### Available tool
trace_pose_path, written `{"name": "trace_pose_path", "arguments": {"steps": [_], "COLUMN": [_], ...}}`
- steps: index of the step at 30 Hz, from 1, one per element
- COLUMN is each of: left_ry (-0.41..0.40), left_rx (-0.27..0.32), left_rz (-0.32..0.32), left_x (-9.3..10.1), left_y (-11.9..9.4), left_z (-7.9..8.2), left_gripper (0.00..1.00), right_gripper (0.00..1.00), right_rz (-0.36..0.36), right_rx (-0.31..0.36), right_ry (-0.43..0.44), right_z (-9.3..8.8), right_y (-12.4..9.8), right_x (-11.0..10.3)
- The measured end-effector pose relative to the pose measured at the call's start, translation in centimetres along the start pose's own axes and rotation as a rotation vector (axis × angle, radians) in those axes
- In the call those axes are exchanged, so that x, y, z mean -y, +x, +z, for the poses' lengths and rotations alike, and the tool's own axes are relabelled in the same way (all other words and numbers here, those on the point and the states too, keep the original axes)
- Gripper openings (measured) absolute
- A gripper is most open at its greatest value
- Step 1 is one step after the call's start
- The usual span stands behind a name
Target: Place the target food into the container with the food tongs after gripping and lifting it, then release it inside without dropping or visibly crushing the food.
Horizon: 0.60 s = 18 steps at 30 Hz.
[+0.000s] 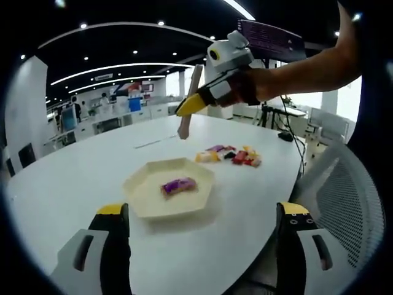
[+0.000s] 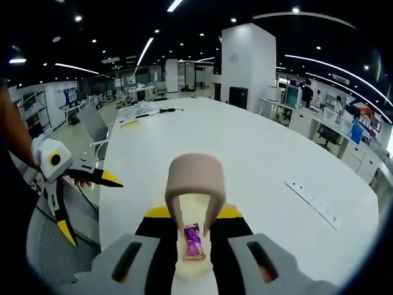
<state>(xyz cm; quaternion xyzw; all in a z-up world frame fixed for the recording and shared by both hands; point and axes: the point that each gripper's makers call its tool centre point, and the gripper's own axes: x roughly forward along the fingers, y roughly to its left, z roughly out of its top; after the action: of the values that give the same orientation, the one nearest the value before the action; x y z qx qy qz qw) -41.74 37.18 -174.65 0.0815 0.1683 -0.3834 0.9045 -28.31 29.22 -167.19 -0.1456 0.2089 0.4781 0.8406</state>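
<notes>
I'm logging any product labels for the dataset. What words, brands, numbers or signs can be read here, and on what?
None can be read.
Purple wrapper on the food in the tray: print too blurred.
Wrapped pieces on the table: too small.
Background wall signs: too small.

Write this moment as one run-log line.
left gripper: open, idle | right gripper: shut on tongs | purple candy: in tray

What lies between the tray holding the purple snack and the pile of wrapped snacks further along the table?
Bare white table. The left gripper view shows nothing between the tray and the pile of wrapped snacks.
</notes>
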Motion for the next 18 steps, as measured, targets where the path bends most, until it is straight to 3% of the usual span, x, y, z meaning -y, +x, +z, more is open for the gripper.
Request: {"name": "trace_pose_path", "arguments": {"steps": [9,18], "left_ry": [0.000,0.031], "left_rx": [-0.004,-0.016], "left_rz": [-0.002,0.010], "left_x": [0.0,-0.2], "left_y": [0.0,0.1], "left_z": [-0.1,-0.3], "left_gripper": [0.96,0.98], "right_gripper": [0.19,0.19], "right_rz": [0.009,-0.022], "right_rx": [0.026,0.035], "right_ry": [-0.015,-0.018], "right_z": [0.4,-0.3], "right_y": [-2.1,-5.1], "right_x": [0.6,2.1]}}
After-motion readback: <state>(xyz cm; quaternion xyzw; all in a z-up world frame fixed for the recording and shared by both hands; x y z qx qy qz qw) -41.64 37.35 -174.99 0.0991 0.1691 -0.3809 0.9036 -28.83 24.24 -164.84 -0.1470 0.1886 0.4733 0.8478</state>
